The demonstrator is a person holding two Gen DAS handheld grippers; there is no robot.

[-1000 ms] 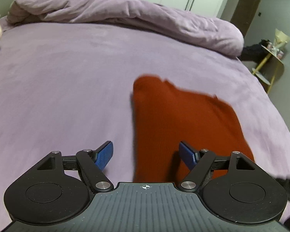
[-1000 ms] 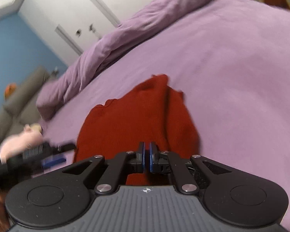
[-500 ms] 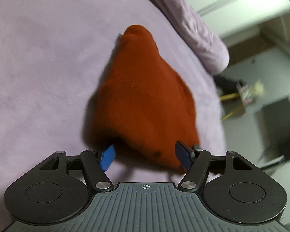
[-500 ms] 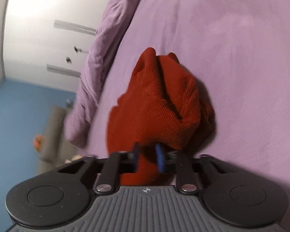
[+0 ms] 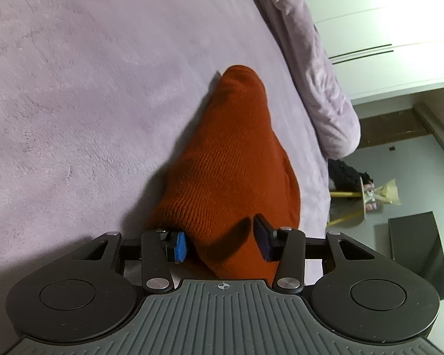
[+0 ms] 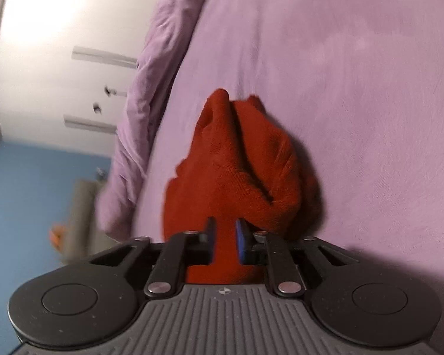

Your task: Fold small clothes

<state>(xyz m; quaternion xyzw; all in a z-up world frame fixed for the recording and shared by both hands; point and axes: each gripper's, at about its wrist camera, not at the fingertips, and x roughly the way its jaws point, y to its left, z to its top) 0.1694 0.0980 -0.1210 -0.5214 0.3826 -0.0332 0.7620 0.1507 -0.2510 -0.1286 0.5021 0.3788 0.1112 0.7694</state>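
Observation:
A rust-red knitted garment (image 5: 231, 159) lies bunched on the purple bedspread (image 5: 74, 88). In the left wrist view my left gripper (image 5: 222, 241) is open, its blue pads on either side of the garment's near edge, with cloth between them. In the right wrist view the same garment (image 6: 242, 162) is creased into folds. My right gripper (image 6: 225, 244) has its jaws a small way apart with red cloth between them; the pads look near the cloth, but I cannot tell if they press on it.
A rumpled purple duvet (image 5: 310, 59) lies along the bed's far side. White wardrobe doors (image 5: 384, 23) stand behind it. Beyond the bed edge are a small yellow side table (image 5: 358, 201) and a dark box (image 5: 417, 254) on the floor.
Both grippers rolled and moved down to the garment's near edge. The left jaws narrowed around the cloth. The right gripper, shut a second ago, has opened slightly on the bunched cloth.

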